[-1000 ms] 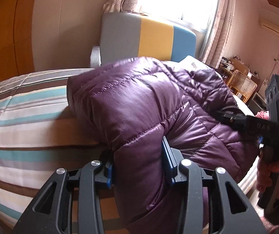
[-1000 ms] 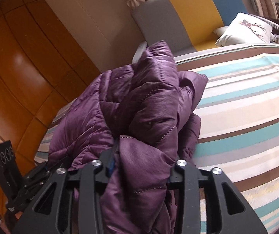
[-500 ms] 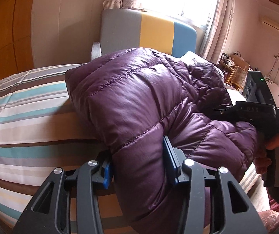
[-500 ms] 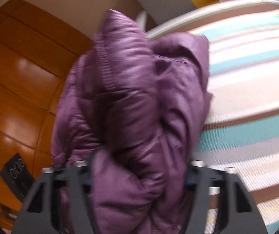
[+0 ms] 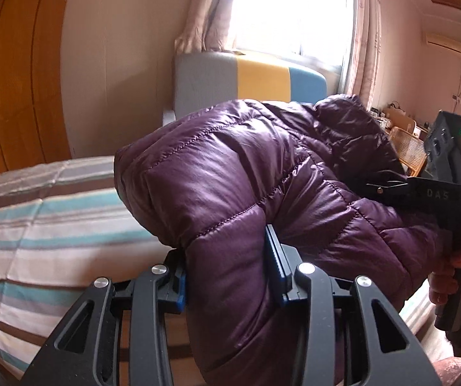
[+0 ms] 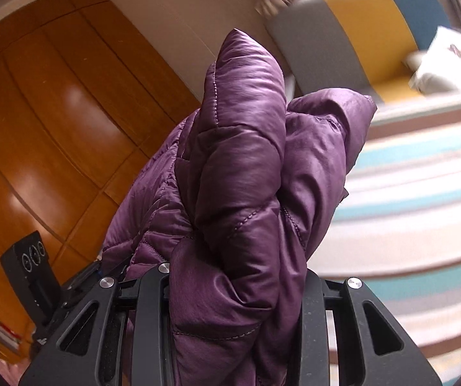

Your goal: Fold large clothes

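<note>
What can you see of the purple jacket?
The purple jacket is a glossy quilted puffer with stitched channels, bunched in thick folds. The left gripper and right gripper each clamp a wad of it; the right's jaws have just been closing. It hangs lifted over the striped bedspread.

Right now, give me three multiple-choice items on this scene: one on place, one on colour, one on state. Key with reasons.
1. Where is the bedspread relative to the puffer jacket?
A. under and behind it
B. draped over it
C. rolled inside it

2. What colour is the middle band of the headboard?
A. red
B. yellow
C. green

3. What are the left tongs doing?
A. open, holding nothing
B. shut on a pillow
C. shut on the jacket

Key: A, striped cloth shows below and past the jacket; B, yellow sits between the grey and blue bands; C, purple quilting is pinched between the blue pads.
</note>
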A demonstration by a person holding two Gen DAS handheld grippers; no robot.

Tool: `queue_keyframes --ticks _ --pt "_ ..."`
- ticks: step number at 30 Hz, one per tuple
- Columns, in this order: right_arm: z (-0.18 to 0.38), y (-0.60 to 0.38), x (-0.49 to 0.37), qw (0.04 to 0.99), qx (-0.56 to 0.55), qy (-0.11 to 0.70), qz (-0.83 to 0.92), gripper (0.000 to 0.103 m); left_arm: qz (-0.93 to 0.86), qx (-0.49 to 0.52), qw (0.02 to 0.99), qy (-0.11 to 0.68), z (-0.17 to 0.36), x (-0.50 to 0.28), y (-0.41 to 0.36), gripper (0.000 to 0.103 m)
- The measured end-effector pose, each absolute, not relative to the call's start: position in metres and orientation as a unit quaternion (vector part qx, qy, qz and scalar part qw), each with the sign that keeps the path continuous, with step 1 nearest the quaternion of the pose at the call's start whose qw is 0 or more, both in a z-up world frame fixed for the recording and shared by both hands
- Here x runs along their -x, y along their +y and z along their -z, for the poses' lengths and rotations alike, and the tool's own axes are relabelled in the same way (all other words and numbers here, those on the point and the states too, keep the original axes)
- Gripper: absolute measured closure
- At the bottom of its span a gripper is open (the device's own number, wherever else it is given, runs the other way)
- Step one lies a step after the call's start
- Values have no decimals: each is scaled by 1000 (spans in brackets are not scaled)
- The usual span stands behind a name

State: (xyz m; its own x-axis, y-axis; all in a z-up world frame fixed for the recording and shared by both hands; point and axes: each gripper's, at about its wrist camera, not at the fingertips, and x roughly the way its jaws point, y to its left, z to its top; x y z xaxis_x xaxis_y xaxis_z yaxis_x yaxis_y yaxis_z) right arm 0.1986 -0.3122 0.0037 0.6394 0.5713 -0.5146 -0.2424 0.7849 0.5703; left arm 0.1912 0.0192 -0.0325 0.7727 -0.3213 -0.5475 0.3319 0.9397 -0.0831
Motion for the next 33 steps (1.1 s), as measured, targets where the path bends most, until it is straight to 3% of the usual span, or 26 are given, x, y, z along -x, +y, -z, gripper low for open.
queue_keyframes --ticks 8,10,11,12,17,19,21,27,29,31,33 --pt "4 -262 -222 889 -188 361 -211 72 131 -14 937 322 60 -232 47 63" --pt "18 -254 -232 889 -169 376 -200 70 108 -21 932 346 81 -242 56 58" --pt "28 -250 -235 891 -156 383 -186 68 100 -21 931 350 87 -244 58 51" --pt "32 -236 -240 892 -154 387 -178 63 91 -17 935 344 93 -243 63 45" --pt "46 -254 -236 882 -193 397 -164 48 91 -12 938 334 96 -229 66 36" --pt "37 -266 -225 881 -203 397 -158 33 84 -4 939 332 88 -221 69 28" --pt "24 -271 -209 889 -209 378 -155 30 81 9 943 322 80 -212 74 24" --pt "-16 -298 -185 920 -207 312 -112 30 40 76 956 281 37 -200 88 20" --pt "-31 -297 -193 925 -204 305 -102 41 32 73 956 284 29 -208 76 20" --pt "-46 -285 -212 929 -183 308 -91 62 30 61 957 282 20 -224 61 21" --pt "-50 -270 -234 929 -166 317 -99 68 37 39 957 287 15 -240 43 28"
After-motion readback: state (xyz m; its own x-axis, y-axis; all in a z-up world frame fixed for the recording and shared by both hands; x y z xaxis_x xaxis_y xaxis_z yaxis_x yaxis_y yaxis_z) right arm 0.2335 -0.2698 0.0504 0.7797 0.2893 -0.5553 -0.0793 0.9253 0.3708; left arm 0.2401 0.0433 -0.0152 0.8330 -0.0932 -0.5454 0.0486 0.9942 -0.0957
